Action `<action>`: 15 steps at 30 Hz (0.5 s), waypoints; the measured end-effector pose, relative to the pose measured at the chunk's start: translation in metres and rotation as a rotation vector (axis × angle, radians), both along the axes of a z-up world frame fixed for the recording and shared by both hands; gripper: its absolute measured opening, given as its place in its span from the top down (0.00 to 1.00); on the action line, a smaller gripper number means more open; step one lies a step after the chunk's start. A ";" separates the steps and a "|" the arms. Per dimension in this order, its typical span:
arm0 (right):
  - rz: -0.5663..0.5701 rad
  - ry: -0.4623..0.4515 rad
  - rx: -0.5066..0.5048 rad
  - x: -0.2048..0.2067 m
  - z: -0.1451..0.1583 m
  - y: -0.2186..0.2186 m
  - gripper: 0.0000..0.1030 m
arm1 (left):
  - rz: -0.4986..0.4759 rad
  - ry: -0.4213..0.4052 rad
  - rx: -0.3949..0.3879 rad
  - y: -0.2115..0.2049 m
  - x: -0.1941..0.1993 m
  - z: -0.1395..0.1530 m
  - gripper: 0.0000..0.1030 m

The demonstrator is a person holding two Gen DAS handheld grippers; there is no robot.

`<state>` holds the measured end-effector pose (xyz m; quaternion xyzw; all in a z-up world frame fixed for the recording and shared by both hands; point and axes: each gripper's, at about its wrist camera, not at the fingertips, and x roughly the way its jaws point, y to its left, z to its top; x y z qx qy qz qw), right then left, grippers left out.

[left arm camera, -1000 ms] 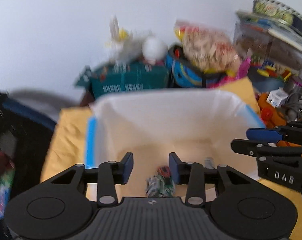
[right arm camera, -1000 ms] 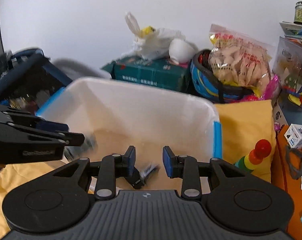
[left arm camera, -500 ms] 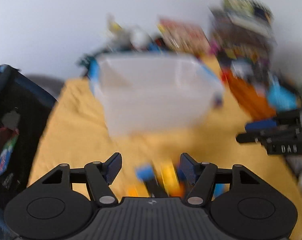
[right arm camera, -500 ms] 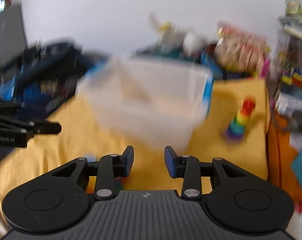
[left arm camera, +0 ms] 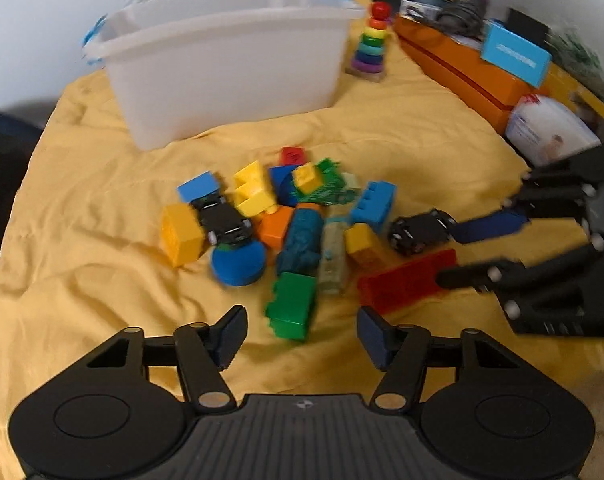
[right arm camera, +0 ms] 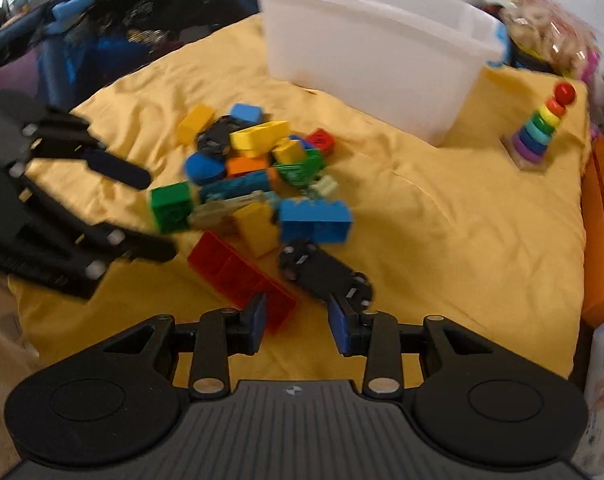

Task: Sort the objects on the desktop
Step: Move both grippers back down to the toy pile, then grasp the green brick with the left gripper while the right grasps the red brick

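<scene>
Toy pile (left arm camera: 285, 216) (bricks, black cars) sits loose on yellow cloth (left arm camera: 101, 240); left hand-held gripper (left arm camera: 302, 334) just narrowed, empty; right hand-held gripper (right arm camera: 297, 322) released.

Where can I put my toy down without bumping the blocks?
Bare yellow cloth lies between the block pile and the rainbow ring stacker, and left of the pile. It is crowded in front of the white tub.

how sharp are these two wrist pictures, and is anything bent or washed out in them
Left wrist view: fisheye bends the white bin and the table edges; the blocks are softly motion-blurred, the green block smeared, the far clutter blurrier. Right wrist view: similar soft blur, strongest on the left gripper at the edge and the blue brick; the bin looks bright but keeps its edges.
</scene>
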<state>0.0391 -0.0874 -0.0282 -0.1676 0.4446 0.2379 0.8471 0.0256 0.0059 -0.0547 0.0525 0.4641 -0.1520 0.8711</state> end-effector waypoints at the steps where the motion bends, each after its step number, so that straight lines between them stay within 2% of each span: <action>1: 0.029 -0.018 -0.012 -0.003 0.002 0.004 0.64 | 0.014 0.006 -0.022 0.004 0.003 0.000 0.39; 3: 0.071 -0.058 -0.037 -0.007 0.005 0.010 0.64 | 0.034 0.020 -0.036 0.007 0.007 -0.002 0.39; 5: 0.084 -0.055 -0.050 -0.005 0.003 0.013 0.64 | 0.021 0.031 -0.047 0.007 0.012 -0.008 0.44; 6: 0.083 -0.042 -0.041 -0.003 0.001 0.013 0.64 | 0.013 0.044 -0.048 0.005 0.015 -0.011 0.65; 7: 0.081 -0.034 -0.030 -0.001 -0.001 0.013 0.64 | 0.014 0.063 -0.046 0.004 0.017 -0.014 0.75; 15: 0.167 -0.028 -0.034 0.005 -0.011 0.029 0.63 | 0.032 0.068 0.014 0.016 0.003 -0.009 0.75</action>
